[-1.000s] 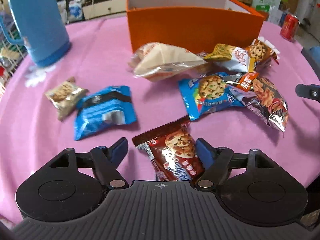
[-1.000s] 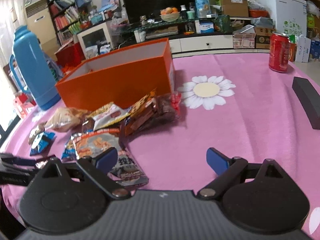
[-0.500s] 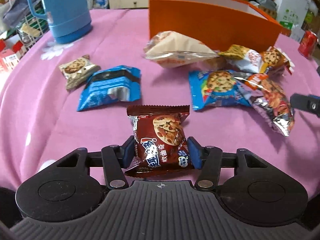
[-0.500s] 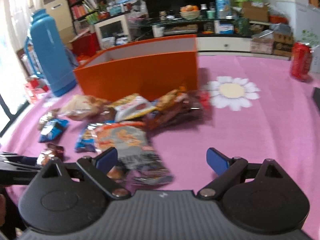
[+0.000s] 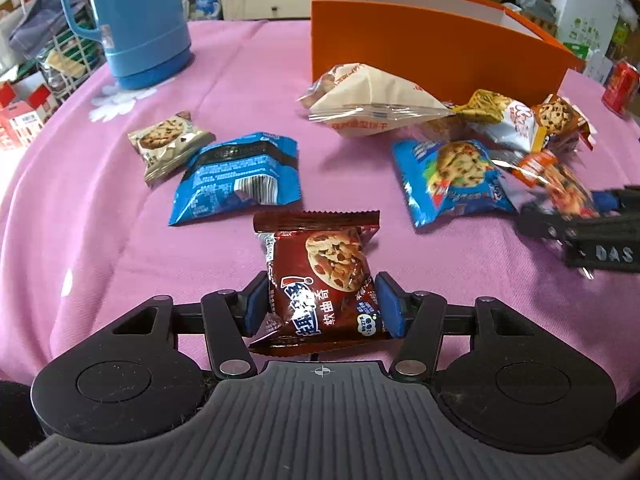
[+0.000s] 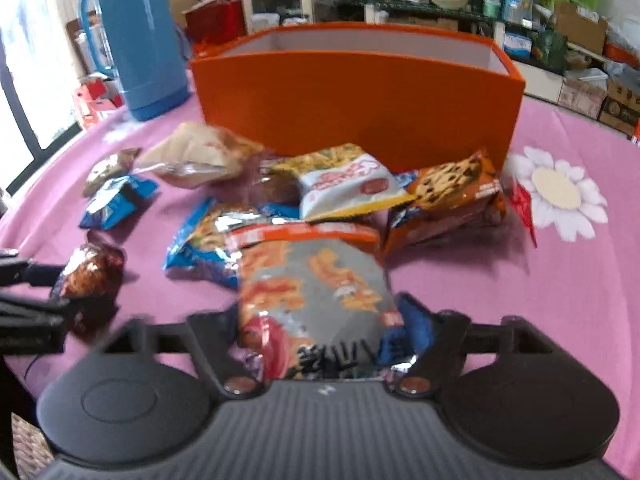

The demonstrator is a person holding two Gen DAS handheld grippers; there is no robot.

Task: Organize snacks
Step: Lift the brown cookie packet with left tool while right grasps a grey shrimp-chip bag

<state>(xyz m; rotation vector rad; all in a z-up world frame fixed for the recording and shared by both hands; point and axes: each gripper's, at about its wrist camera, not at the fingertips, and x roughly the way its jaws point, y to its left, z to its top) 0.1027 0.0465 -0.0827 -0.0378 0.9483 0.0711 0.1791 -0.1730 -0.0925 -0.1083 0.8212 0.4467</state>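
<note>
A brown cookie packet (image 5: 320, 272) sits between the blue pads of my left gripper (image 5: 320, 308), which press its sides while the jaws are opening slightly. A silver and orange snack bag (image 6: 316, 280) lies between the fingers of my right gripper (image 6: 320, 320). Those jaws are closing and both pads touch the bag. The orange box (image 5: 420, 48) stands open-topped at the back of the pink table. In the left wrist view the right gripper (image 5: 580, 216) shows at the far right, on the same bag (image 5: 560, 180).
A blue thermos (image 5: 136, 20) stands back left. Loose on the cloth lie a small cookie packet (image 5: 168, 140), a blue packet (image 5: 240, 176), a beige bag (image 5: 368, 108) and a blue cookie packet (image 5: 452, 176). More snacks (image 6: 348, 184) lie before the box. A red can (image 5: 620, 86) stands far right.
My left gripper's jaws closed onto the brown cookie packet and stayed there. My right gripper slid left over the silver snack bag and its jaws came in around it.
</note>
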